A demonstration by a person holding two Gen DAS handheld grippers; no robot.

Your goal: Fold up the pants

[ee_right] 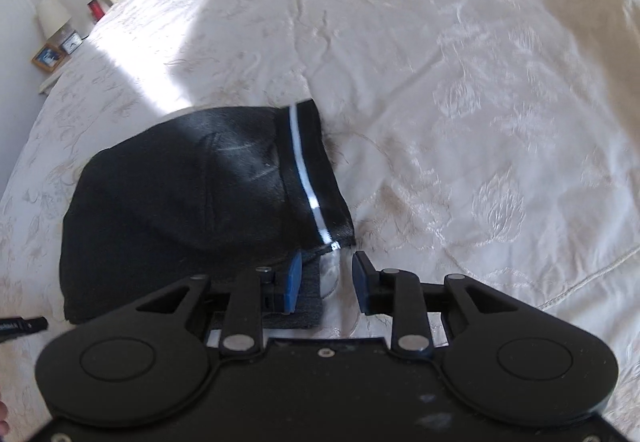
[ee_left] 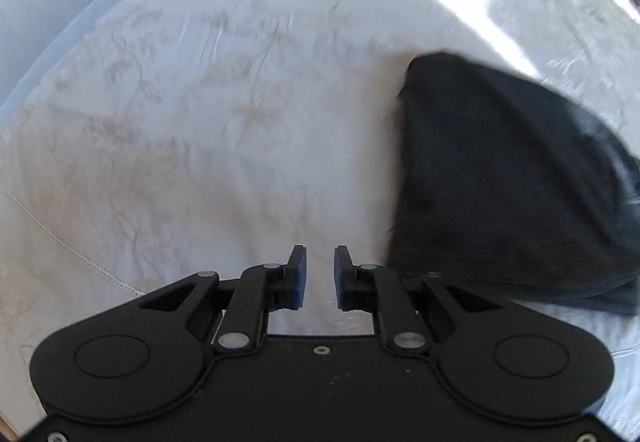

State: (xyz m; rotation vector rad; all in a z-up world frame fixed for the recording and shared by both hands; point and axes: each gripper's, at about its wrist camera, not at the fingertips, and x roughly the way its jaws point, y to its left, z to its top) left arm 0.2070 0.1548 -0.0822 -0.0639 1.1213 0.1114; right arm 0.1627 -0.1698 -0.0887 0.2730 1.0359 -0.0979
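Black pants (ee_right: 192, 210) folded on bedspread (ee_right: 460, 82); left claw (ee_left: 319, 276) apart, empty; right claw (ee_right: 326, 284) apart at striped edge.

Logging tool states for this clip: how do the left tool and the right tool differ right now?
1. The left tool stands over bare bedspread, nothing between its pads; the right tool has the corner of the black pants in its gap.
2. The left tool's gap is narrower than the right tool's.
3. The pants lie off to one side of the left tool, but directly ahead of the right tool.
Both are open, with blue pads.
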